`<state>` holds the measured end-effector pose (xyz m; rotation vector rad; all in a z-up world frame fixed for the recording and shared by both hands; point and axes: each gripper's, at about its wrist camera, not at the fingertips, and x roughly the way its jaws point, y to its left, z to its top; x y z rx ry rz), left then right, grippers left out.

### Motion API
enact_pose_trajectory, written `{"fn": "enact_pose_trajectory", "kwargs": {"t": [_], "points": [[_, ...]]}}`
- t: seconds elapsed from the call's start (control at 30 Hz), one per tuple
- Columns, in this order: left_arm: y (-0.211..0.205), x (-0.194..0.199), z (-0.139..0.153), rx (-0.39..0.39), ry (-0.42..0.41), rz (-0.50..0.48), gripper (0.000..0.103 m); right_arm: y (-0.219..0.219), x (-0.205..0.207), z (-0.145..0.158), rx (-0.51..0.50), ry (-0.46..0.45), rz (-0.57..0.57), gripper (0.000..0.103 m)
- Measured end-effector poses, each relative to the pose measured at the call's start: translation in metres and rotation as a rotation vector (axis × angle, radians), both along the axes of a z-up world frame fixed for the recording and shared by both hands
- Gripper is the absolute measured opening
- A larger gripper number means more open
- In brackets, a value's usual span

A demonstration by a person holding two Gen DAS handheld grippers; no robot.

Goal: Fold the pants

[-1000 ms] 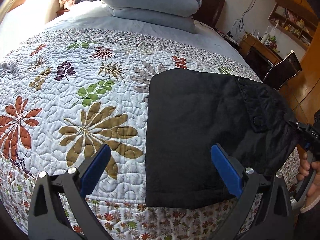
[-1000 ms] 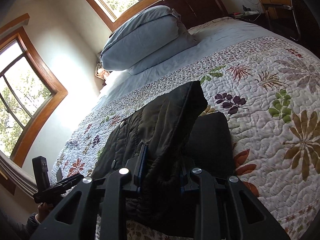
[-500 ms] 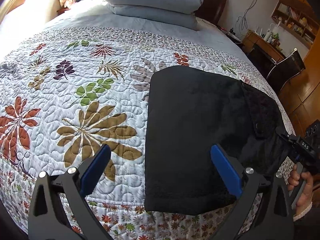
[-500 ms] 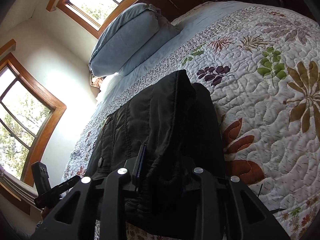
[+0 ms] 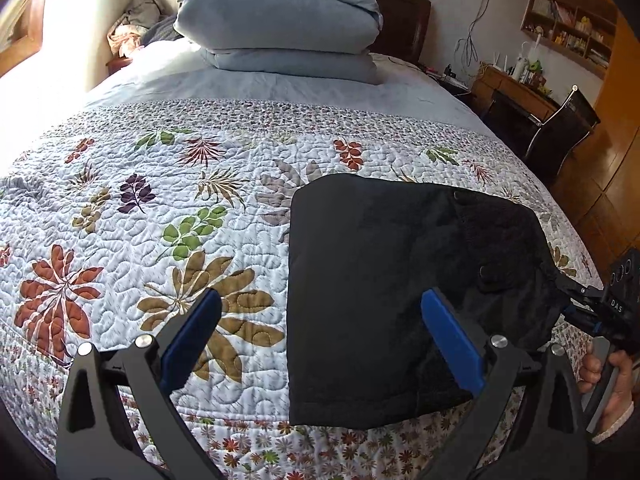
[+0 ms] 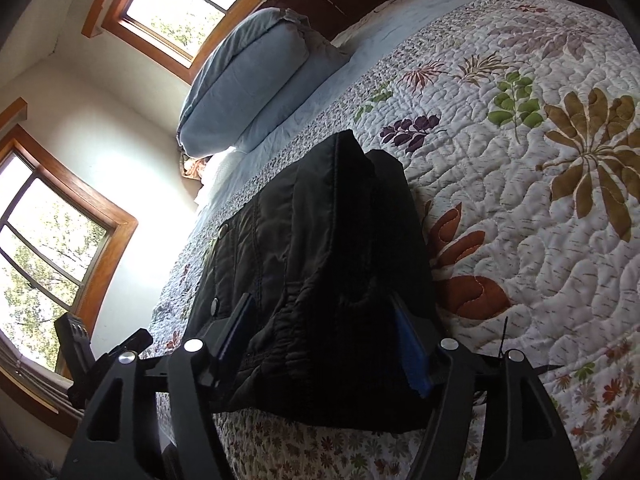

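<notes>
Black pants (image 5: 384,280) folded on the quilt (image 5: 160,208).
The pants' edge is straddled by the right claw (image 6: 324,344) as its jaws open; the left claw (image 5: 320,340) is held released above the pants' near edge.

A bedroom in a home. A bed (image 5: 120,208) with a flowered quilt and stacked pillows (image 5: 280,24) fills it. Wood-framed windows (image 6: 176,4), a desk (image 5: 516,92) and shelves (image 5: 572,32) line the walls.

Only legible txt: "DAS" on right tool (image 5: 576,300) body; nothing else readable.
</notes>
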<state>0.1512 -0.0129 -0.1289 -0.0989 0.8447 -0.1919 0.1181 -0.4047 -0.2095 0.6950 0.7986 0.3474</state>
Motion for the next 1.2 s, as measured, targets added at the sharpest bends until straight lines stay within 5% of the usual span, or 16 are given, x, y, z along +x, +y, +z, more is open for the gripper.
{"fn": "enact_pose_trajectory", "kwargs": {"t": [0.1, 0.2, 0.47, 0.63, 1.2], "points": [[0.0, 0.0, 0.0, 0.005, 0.007, 0.003, 0.1, 0.009, -0.005, 0.002, -0.068, 0.0, 0.027, 0.047], [0.003, 0.0, -0.003, -0.008, 0.026, 0.014, 0.1, 0.019, -0.008, 0.008, -0.136, -0.024, 0.04, 0.042], [0.018, -0.003, -0.011, -0.027, 0.061, 0.057, 0.1, 0.024, -0.019, 0.037, -0.156, -0.122, 0.057, 0.039], [0.022, 0.001, -0.022, -0.034, 0.102, 0.061, 0.1, 0.016, -0.014, 0.009, -0.141, -0.03, 0.043, 0.038], [0.071, 0.031, -0.075, -0.449, 0.452, 0.02, 0.1, 0.009, -0.018, -0.01, -0.054, -0.014, 0.018, 0.039]]}}
